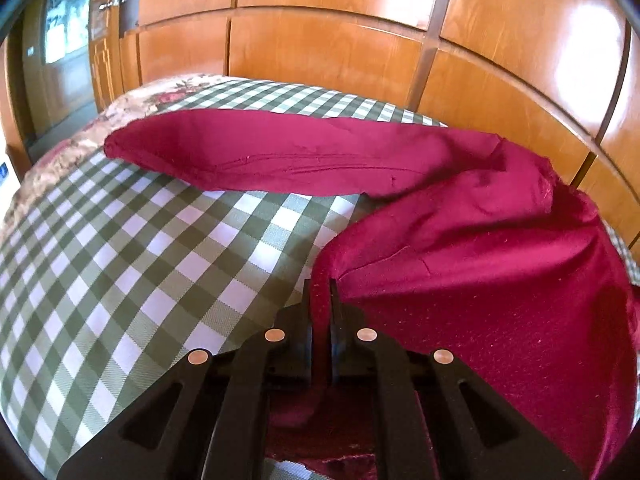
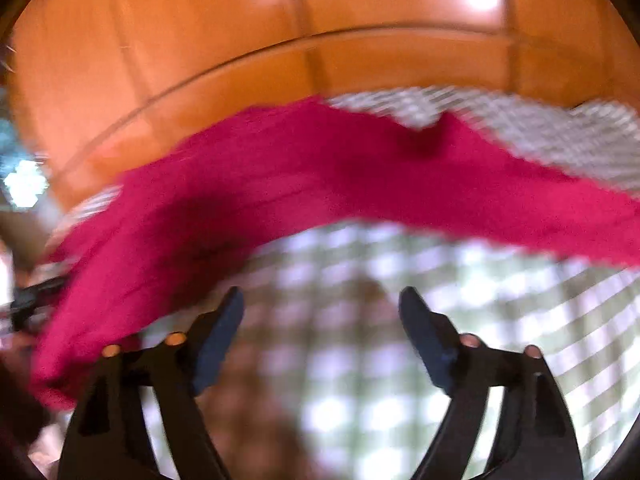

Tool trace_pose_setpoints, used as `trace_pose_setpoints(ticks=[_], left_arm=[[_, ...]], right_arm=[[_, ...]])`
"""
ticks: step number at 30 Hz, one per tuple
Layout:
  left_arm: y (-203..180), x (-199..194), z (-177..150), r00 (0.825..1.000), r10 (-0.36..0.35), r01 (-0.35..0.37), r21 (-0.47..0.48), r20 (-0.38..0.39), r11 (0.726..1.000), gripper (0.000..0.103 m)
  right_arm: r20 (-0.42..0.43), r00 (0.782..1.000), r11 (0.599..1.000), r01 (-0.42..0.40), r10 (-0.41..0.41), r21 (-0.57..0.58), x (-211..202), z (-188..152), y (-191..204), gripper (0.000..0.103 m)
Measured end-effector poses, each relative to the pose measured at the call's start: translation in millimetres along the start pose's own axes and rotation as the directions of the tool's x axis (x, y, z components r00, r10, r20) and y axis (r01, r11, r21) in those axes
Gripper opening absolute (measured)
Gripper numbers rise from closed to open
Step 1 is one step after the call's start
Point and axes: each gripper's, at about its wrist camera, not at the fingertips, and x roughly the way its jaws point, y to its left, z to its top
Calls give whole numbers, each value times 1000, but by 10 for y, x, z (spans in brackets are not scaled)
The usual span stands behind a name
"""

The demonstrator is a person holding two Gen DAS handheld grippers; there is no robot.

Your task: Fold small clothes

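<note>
Surface: I see a green-and-white checked cloth (image 1: 132, 264) over a rounded top, with wooden panelling (image 1: 320, 52) behind it.
Left gripper: my left gripper (image 1: 321, 300) has its jaws pinched tight on an edge of the crimson garment (image 1: 480, 264); the fabric runs up between the fingers and out toward 2 o'clock in the left wrist view.
Reason for hold: I judge this grip is carrying that edge across for a fold, since the held portion is lifted and draped, not flat.
Garment position: it lies on the checked cloth, from 10 o'clock to 4 o'clock in the left wrist view.
Long axis: one long limb (image 1: 260, 156) lies flat, running 9 to 3 o'clock, its end pointing to 9; a seam follows that line.
Right gripper: my right gripper (image 2: 322, 336) stands well apart, nothing between the pads, above bare checked cloth.
Right view: badly blurred; the garment crosses at 12 o'clock, beyond the fingertips.
</note>
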Motion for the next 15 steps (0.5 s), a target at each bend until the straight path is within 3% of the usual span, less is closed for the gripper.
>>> trace_pose_setpoints(ticks=[2, 5, 6, 8, 10, 12, 15], left_arm=[[-3, 24, 3, 1000, -2, 2, -1, 0, 1000, 5], [-5, 37, 2, 1000, 1, -1, 0, 0, 1000, 5], [-25, 49, 3, 1000, 1, -1, -1, 0, 1000, 5], [-25, 46, 1, 1000, -3, 3, -1, 1, 1000, 5], [-23, 44, -2, 1000, -3, 3, 0, 2, 1000, 5], [-22, 40, -4, 1000, -4, 4, -2, 1, 1000, 5], [-46, 6, -20, 1000, -19, 19, 6, 0, 1000, 5]], right_arm=[[-89, 981, 985, -170, 171, 20, 61, -100, 174, 74], [-195, 932, 949, -315, 306, -19, 150, -243, 499, 69], [-221, 922, 942, -333, 318, -36, 178, -273, 587, 65], [-257, 927, 948, -304, 272, -93, 256, -306, 746, 50], [-274, 925, 949, -299, 262, -103, 278, -306, 784, 16], [-302, 899, 936, -347, 317, -53, 239, -289, 737, 11], [-273, 901, 928, -367, 338, -64, -2, -267, 647, 10]])
